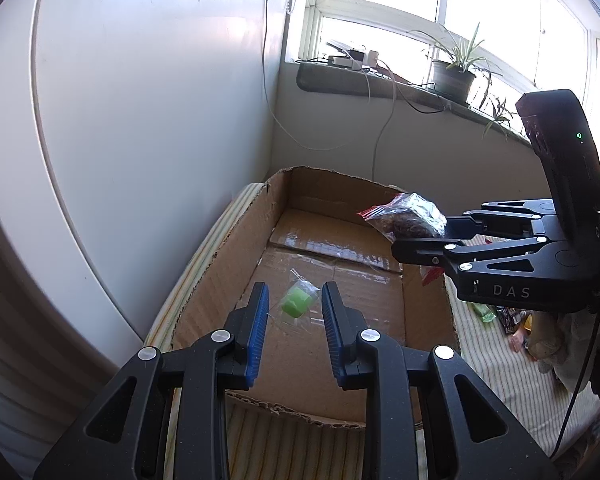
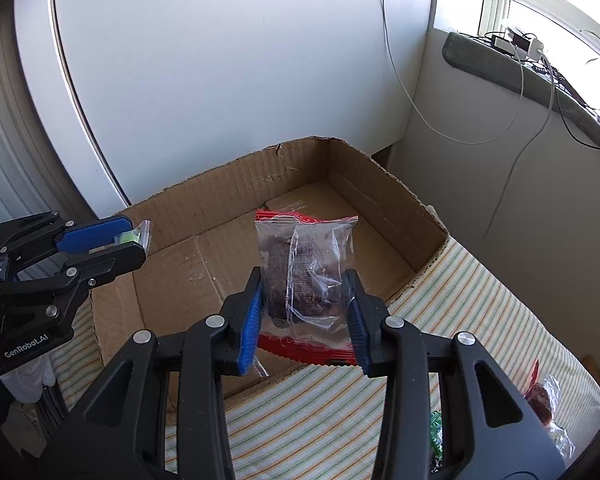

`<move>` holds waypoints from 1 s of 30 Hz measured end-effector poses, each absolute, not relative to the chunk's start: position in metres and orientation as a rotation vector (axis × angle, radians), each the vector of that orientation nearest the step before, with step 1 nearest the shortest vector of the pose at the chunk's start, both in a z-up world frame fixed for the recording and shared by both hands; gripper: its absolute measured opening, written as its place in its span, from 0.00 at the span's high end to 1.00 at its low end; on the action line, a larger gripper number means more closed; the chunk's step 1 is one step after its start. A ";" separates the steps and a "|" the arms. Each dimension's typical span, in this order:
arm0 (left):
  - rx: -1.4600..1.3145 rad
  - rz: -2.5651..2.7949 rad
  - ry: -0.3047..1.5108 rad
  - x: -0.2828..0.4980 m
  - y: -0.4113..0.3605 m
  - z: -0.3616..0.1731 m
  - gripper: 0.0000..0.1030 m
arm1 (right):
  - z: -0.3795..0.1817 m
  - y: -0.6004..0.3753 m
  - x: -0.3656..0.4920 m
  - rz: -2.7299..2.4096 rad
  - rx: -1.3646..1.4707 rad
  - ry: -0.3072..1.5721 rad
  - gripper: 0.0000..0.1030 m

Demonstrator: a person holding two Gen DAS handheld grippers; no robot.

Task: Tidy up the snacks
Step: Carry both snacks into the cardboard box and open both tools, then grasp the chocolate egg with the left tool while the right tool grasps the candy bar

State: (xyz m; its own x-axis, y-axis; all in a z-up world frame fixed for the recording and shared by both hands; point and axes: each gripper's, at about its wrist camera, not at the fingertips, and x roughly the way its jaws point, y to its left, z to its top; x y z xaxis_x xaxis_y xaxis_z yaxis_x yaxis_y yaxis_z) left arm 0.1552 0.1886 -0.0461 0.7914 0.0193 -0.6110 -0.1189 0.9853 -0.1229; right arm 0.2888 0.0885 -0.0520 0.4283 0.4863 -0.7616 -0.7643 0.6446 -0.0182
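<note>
We see the left gripper (image 1: 294, 308) built of matte black linkage arms with triangular cut-outs, joined by round silver pivot pins. Its two fingers carry ribbed blue pads (image 1: 259, 330). In the right wrist view, white lettering "GenRobot.AI" is printed on its body below the linkage. The right gripper (image 2: 305, 298) repeats this build: black arms, silver pins, blue ribbed pads (image 2: 250, 320). Its side bears pale "DAS" lettering. Above that lettering rises a dark curved housing (image 1: 560, 152) with a small green indicator light, and a thin black cable (image 1: 580, 384) hangs below it.
</note>
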 end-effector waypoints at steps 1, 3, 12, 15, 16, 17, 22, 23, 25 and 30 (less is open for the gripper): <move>-0.159 0.076 0.654 0.155 0.189 -0.046 0.75 | -0.053 0.089 0.290 0.807 -0.391 0.806 0.61; -0.162 0.078 0.654 0.155 0.189 -0.046 0.75 | -0.056 0.092 0.290 0.814 -0.391 0.813 0.61; -0.152 0.098 0.652 0.153 0.187 -0.045 0.60 | -0.052 0.097 0.284 0.811 -0.396 0.780 0.37; -0.151 0.100 0.643 0.150 0.186 -0.043 0.58 | -0.047 0.093 0.279 0.812 -0.396 0.767 0.33; -0.150 0.100 0.640 0.149 0.186 -0.041 0.58 | -0.045 0.091 0.278 0.809 -0.399 0.762 0.33; -0.150 0.102 0.637 0.148 0.186 -0.040 0.58 | -0.044 0.089 0.276 0.804 -0.401 0.758 0.33; -0.153 0.105 0.620 0.141 0.183 -0.034 0.58 | -0.035 0.073 0.269 0.791 -0.380 0.750 0.33; -0.156 0.102 0.618 0.140 0.182 -0.032 0.58 | -0.033 0.069 0.267 0.790 -0.374 0.748 0.33; -0.153 0.098 0.612 0.137 0.179 -0.030 0.58 | -0.029 0.060 0.262 0.781 -0.371 0.739 0.33; -0.151 0.058 0.600 0.132 0.160 -0.025 0.58 | -0.020 0.027 0.247 0.747 -0.361 0.725 0.33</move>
State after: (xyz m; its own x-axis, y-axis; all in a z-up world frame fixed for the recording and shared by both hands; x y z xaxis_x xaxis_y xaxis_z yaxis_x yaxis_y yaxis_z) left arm 0.1320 0.1599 -0.0247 0.8243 0.0100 -0.5661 -0.0977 0.9874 -0.1248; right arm 0.2470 0.0271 -0.0198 0.5105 0.4868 -0.7088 -0.7230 0.6893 -0.0474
